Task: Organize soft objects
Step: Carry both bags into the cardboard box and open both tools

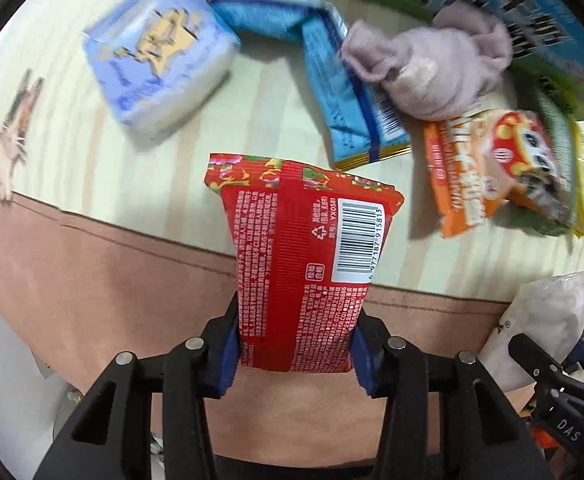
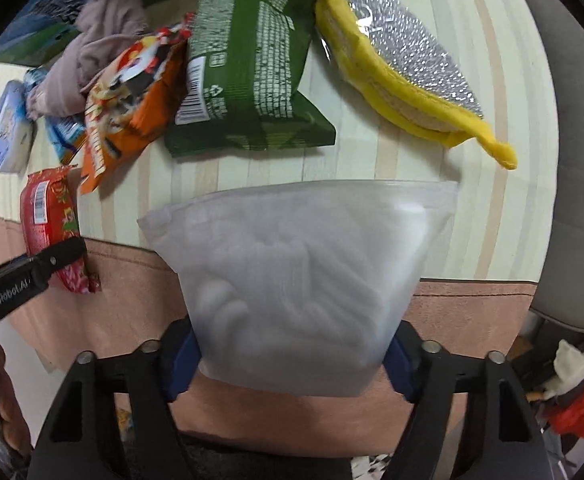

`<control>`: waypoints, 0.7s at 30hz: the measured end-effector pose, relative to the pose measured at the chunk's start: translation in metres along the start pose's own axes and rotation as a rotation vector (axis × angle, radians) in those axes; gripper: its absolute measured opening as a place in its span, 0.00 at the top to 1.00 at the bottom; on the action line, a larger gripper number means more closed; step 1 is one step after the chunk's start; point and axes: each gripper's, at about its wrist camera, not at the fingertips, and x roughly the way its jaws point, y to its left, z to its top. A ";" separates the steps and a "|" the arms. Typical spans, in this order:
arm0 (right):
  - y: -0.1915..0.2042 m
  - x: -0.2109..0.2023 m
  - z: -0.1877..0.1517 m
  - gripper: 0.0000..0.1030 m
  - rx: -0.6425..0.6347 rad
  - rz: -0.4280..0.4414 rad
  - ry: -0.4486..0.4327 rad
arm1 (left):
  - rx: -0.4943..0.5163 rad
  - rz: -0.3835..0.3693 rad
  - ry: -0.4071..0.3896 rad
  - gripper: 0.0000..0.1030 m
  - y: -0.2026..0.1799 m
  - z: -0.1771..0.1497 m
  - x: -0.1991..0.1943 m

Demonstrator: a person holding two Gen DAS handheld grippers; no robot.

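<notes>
Left gripper (image 1: 294, 354) clamps red packet (image 1: 304, 264); right gripper (image 2: 294, 360) clamps translucent bag (image 2: 300, 280).

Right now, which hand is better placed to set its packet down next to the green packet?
Probably right. The right tool holds the clear bag directly below the green packet; the left tool, holding the red packet, sits farther left.

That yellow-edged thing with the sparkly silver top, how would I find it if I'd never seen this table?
Start at the striped table and go to its far right side, right of the green snack bag. There lies the scrubbing pad, apart from the other items. It alone has a glittering silver mesh face, a yellow border and a small yellow tail.
</notes>
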 end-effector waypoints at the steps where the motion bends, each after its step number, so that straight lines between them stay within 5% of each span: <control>1: -0.006 -0.005 -0.006 0.30 0.004 0.015 -0.004 | 0.006 0.002 -0.019 0.58 -0.001 -0.006 -0.010; 9: -0.017 -0.094 -0.046 0.32 -0.047 0.206 -0.140 | 0.010 -0.120 -0.213 0.58 -0.012 -0.020 -0.138; 13: -0.022 -0.168 -0.037 0.32 -0.089 0.282 -0.256 | 0.031 -0.241 -0.259 0.58 -0.031 0.033 -0.195; 16: -0.021 -0.207 -0.010 0.32 -0.108 0.299 -0.333 | 0.075 -0.243 -0.297 0.58 -0.057 0.075 -0.222; 21: -0.018 -0.244 0.051 0.32 -0.079 0.200 -0.407 | 0.117 -0.251 -0.271 0.58 -0.075 0.163 -0.217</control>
